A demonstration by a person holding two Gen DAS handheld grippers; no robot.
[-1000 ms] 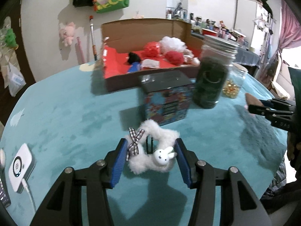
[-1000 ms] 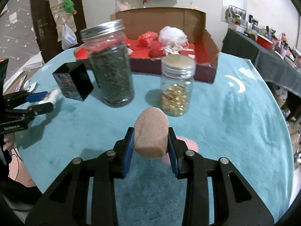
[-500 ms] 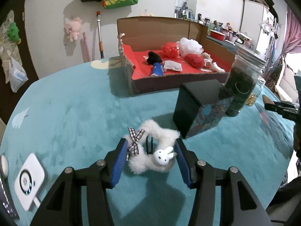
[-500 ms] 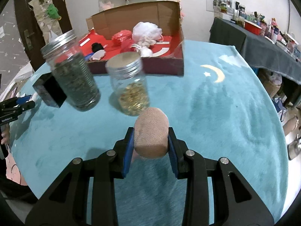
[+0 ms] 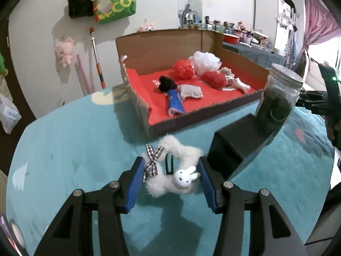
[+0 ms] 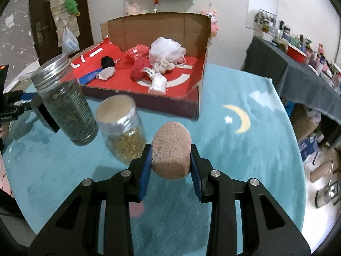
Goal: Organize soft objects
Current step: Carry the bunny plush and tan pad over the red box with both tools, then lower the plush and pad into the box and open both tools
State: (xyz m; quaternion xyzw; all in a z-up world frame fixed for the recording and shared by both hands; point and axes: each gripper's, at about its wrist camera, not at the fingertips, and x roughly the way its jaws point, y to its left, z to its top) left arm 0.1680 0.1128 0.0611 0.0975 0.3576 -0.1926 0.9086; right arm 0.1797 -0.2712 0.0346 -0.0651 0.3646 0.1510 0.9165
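— So where does the open cardboard box with the red lining (image 5: 192,98) lie from each load?

— Straight ahead and beyond, in both wrist views. From the left gripper (image 5: 169,181) its near corner is close, just past the fluffy white scrunchie with a checked bow and a small rabbit face (image 5: 170,170). From the right gripper (image 6: 170,168) it sits farther off, past two jars on the teal-covered bench (image 6: 245,149). My guess: the left is nearer to dropping in.

— And the fingers?

— Left ones half spread, blue pads touching the scrunchie's sides, which looks held above the bench. Right ones pinch a rounded tan knitted bundle (image 6: 171,151), like a rolled sock, its long axis pointing away.

— Anything in the way?

— A black cube-shaped box (image 5: 236,147) just right of the scrunchie; a dark-filled glass jar (image 6: 64,102) and a gold-filled one (image 6: 123,132) left of the bundle.
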